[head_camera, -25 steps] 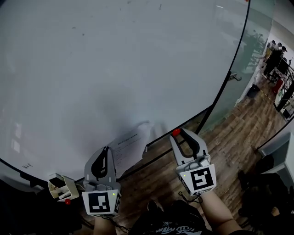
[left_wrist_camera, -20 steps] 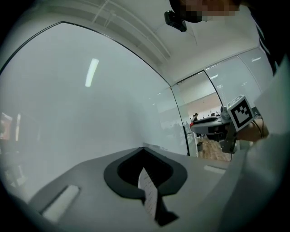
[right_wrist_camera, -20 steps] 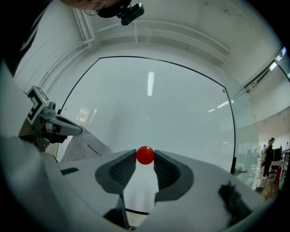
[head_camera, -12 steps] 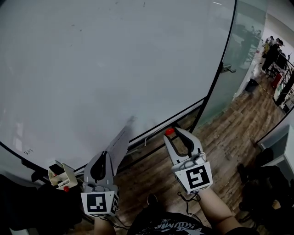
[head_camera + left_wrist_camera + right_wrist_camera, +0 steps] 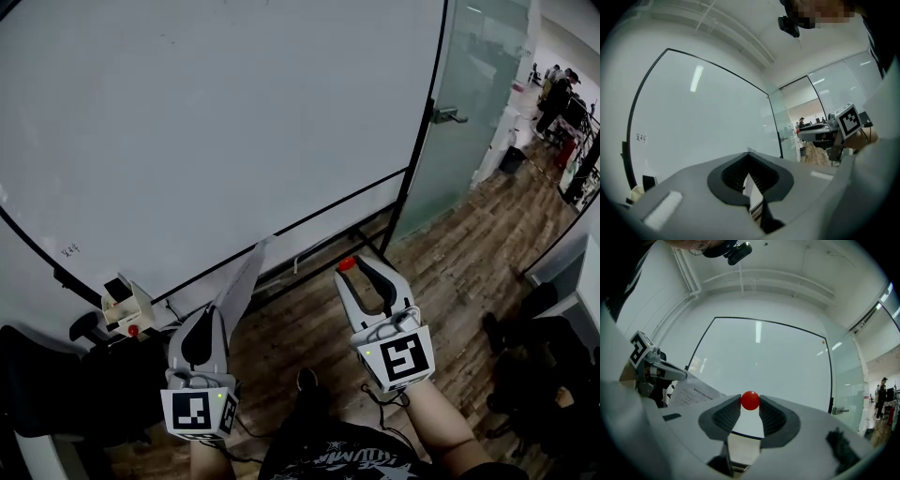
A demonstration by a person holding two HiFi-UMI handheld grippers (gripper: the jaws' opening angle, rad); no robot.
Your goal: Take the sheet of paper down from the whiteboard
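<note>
Grey left gripper [image 5: 217, 309] and right gripper [image 5: 352, 269], black-and-white marker cubes [image 5: 403, 358]

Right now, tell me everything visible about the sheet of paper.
The sheet of paper is white and thin, with lines of small dark print on one face, unreadable. It is off the whiteboard, pinched at one edge between the shut jaws of the left gripper, standing out past them, near edge-on from the head view. Nothing else touches it.

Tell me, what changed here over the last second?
The sheet of paper lay against the lower whiteboard a second ago; now it is off it, carried edge-on toward the person by the left gripper, which stayed shut on it. Both grippers drew back from the board. The right gripper kept its red ball between its jaws.
</note>
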